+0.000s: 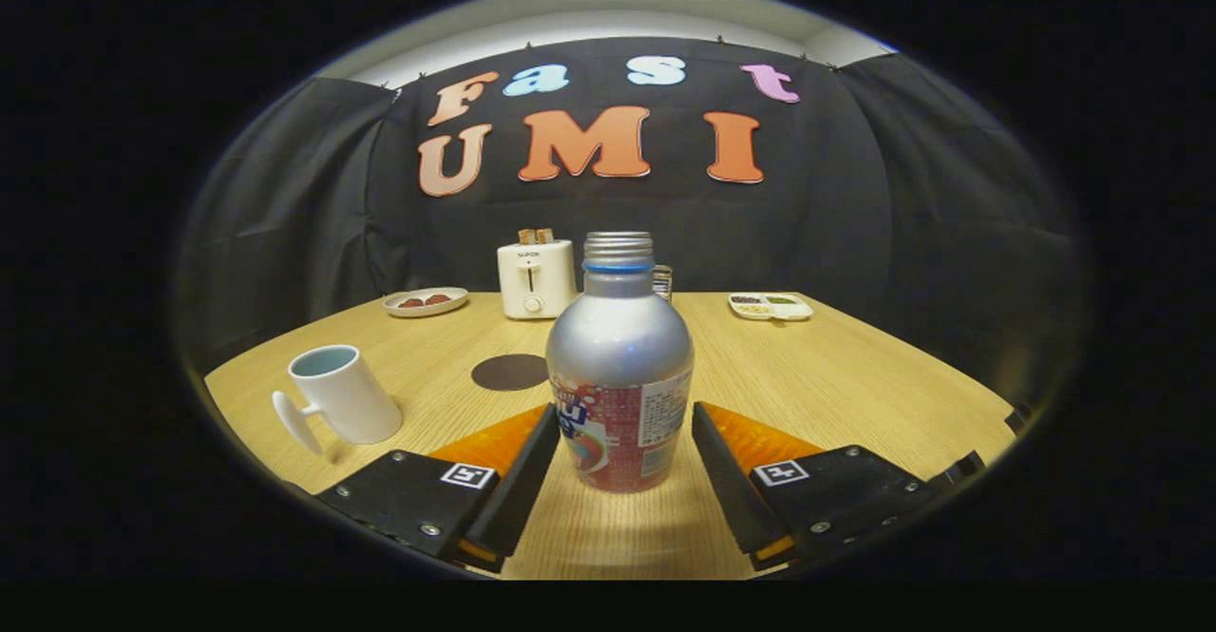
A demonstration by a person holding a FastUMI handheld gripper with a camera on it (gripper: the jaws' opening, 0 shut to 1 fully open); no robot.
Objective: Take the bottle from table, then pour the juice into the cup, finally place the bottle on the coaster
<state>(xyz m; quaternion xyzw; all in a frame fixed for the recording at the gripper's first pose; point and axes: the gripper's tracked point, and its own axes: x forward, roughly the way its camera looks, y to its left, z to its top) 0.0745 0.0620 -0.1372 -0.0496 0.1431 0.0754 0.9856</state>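
- Bottle (619, 366) stood upright on the table (836, 375), between my gripper (622, 437) fingers.
- I saw the fingers spread wide, a gap on each side, neither touching it.
- Cup (342, 394) sat off to the left; the dark coaster (509, 372) lay just behind the bottle.
- Toaster (536, 277) stood farther back.

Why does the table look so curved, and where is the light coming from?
Gripper view: the fisheye lens bends the table edge into a bow. Overhead light puts a soft sheen on the bottle shoulder and a faint shadow at its base. The open gripper straddles the bottle, fingers apart from it. The distant toaster looks slightly soft.
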